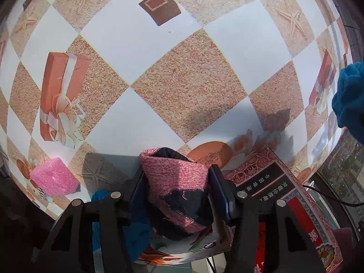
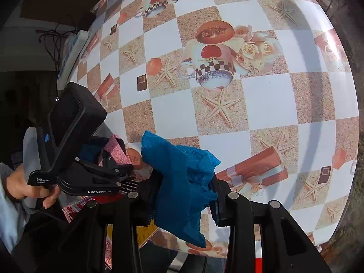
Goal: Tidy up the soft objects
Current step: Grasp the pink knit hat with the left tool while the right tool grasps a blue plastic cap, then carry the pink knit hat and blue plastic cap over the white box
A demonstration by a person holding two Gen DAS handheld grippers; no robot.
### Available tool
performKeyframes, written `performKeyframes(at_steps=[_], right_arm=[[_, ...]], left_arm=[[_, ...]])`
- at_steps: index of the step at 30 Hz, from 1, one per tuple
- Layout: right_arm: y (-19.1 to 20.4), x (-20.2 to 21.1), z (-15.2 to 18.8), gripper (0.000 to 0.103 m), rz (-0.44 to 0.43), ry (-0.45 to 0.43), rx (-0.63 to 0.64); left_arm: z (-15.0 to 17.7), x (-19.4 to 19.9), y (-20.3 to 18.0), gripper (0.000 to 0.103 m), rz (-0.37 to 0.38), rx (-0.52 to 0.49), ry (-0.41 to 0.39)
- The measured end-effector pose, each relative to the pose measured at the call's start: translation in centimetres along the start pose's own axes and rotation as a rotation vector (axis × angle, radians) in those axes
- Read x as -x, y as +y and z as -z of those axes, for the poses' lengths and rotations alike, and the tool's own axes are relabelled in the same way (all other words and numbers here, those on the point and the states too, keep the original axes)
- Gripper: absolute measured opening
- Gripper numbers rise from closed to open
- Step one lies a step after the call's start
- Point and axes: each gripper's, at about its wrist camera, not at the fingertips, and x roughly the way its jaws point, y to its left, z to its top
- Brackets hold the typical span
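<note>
Pink knit cloth (image 1: 175, 182) pinched between left gripper (image 1: 176, 190) fingers, blue cloth (image 2: 182, 182) between right gripper (image 2: 185, 193) fingers.

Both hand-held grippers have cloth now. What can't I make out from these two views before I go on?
- Red box, left wrist view: contents hidden by the left hand-held gripper and its pink-black cloth.
- Blue item, same view: mostly hidden behind the fingers.
- Blue cloth in the right hand-held gripper, right wrist view: shape unreadable, bunched.
</note>
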Motion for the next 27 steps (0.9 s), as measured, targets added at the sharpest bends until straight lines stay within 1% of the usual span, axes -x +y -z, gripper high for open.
performKeyframes(at_steps=[1, 3, 5, 7, 9, 12, 14, 15, 17, 19, 22, 27], right_arm=[[0.3, 0.5, 0.1, 0.039, 0.015, -0.022, 0.006], [0.2, 1.3, 0.3, 0.039, 0.049, -0.064, 0.018], [0.1, 2.5, 0.6, 0.039, 0.081, -0.102, 0.029], [1.0, 3.0, 1.4, 0.039, 0.115, -0.132, 0.035], [1.5, 3.4, 2.0, 0.039, 0.148, -0.151, 0.037], [1.7, 3.7, 3.1, 0.039, 0.185, -0.16, 0.039], [1.6, 3.9, 4.0, 0.039, 0.206, -0.163, 0.033], [1.5, 3.9, 4.5, 0.039, 0.215, -0.166, 0.025], [1.1, 4.2, 5.5, 0.039, 0.229, -0.169, 0.008], [0.7, 4.8, 6.6, 0.039, 0.242, -0.176, -0.008], [0.7, 5.6, 8.1, 0.039, 0.261, -0.185, -0.013], [1.7, 5.9, 11.3, 0.039, 0.276, -0.167, 0.002]], left_arm=[[0.1, 0.7, 0.2, 0.027, 0.001, 0.016, -0.029], [0.7, 2.4, 0.7, 0.024, -0.024, 0.055, -0.125], [1.7, 4.7, 0.9, 0.023, -0.071, 0.097, -0.238], [3.2, 7.3, 0.9, 0.023, -0.072, 0.137, -0.36], [4.7, 9.8, 0.5, 0.023, -0.08, 0.165, -0.461], [7.0, 12.9, -1.4, 0.023, -0.082, 0.154, -0.582], [7.6, 14.9, -2.9, 0.023, -0.088, 0.11, -0.655], [7.5, 15.2, -4.0, 0.023, -0.102, 0.085, -0.688], [8.1, 16.1, -6.4, 0.023, -0.142, 0.036, -0.739], [9.1, 16.3, -8.4, 0.023, -0.148, -0.013, -0.764], [11.2, 16.1, -10.9, 0.023, -0.117, -0.091, -0.778], [15.7, 14.7, -14.1, 0.023, -0.048, -0.206, -0.763]])
